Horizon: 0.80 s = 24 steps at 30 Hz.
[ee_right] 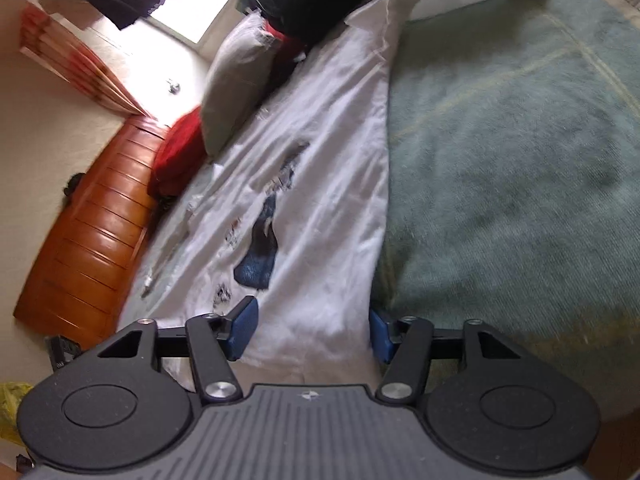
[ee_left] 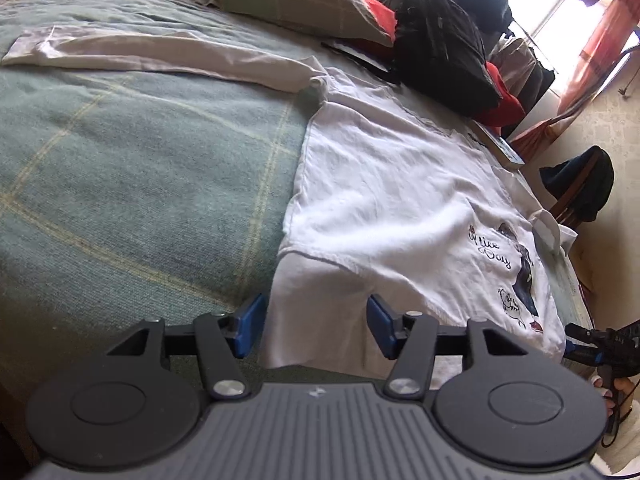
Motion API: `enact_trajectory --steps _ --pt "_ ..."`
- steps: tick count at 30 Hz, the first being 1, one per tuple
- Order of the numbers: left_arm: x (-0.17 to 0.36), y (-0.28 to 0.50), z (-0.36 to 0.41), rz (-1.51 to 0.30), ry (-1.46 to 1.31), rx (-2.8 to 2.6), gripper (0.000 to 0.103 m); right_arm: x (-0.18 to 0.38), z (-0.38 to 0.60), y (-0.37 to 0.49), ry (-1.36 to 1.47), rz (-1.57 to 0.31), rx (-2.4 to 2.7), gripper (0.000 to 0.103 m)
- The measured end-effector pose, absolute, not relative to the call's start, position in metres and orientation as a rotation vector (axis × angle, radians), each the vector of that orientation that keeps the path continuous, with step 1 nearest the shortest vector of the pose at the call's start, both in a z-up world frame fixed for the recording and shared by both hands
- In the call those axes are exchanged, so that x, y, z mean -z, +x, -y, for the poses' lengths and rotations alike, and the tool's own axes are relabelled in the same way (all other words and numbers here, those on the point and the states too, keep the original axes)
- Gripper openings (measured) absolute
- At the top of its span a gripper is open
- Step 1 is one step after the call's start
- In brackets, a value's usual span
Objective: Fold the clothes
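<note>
Shirt: the white long-sleeved shirt (ee_left: pixel 384 184) lies flat on the green blanket (ee_left: pixel 140 168) of the bed, one sleeve (ee_left: pixel 160 56) stretched out sideways, print facing up.
Left gripper (ee_left: pixel 316 326): your fingers are spread apart, holding nothing, hovering at the near hem.
Right gripper (ee_right: pixel 312 330): spread too, nothing held, over the cloth's near edge beside the print (ee_right: pixel 260 248).
Grip: lower both until the hem sits between the pads, then pinch only the top edge.
Risk: I judge you may catch the blanket too; keep low and level.
</note>
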State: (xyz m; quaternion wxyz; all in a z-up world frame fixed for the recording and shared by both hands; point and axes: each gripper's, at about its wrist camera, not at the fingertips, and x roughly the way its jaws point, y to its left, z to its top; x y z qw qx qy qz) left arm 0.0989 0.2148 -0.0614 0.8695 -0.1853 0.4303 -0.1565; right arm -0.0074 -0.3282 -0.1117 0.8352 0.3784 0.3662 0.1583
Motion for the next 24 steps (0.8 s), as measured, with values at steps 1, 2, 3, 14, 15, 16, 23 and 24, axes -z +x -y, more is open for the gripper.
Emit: enact_trajectory --steps 1,2,3,14,15,16,23,24 --pt "0.061 0.098 -0.215 -0.899 -0.390 0.334 0.053 0.113 0.327 -0.008 0.791 -0.777 -0.329 0.043" --pt "0.061 0.097 -0.216 -0.903 -0.392 0.339 0.046 0.114 0.327 -0.008 0.785 -0.780 -0.323 0.022" --pt "0.061 0.096 -0.216 -0.909 -0.394 0.344 0.019 0.115 0.329 -0.009 0.788 -0.784 -0.317 0.013" --pt "0.019 0.068 -0.207 -0.869 -0.385 0.413 0.001 0.066 0.341 -0.013 0.724 -0.717 -0.351 0.006" --pt "0.017 0.066 -0.205 -0.876 -0.371 0.424 0.001 0.062 0.343 -0.012 0.719 -0.720 -0.346 0.006" --pt "0.016 0.065 -0.203 -0.886 -0.350 0.438 0.001 0.060 0.345 -0.011 0.711 -0.727 -0.343 0.007" --pt "0.007 0.080 -0.204 -0.941 -0.154 0.293 0.015 0.047 0.351 -0.008 0.528 -0.797 -0.157 0.016" --pt "0.001 0.088 -0.201 -0.918 -0.141 0.299 0.025 0.040 0.352 -0.008 0.521 -0.762 -0.164 0.018"
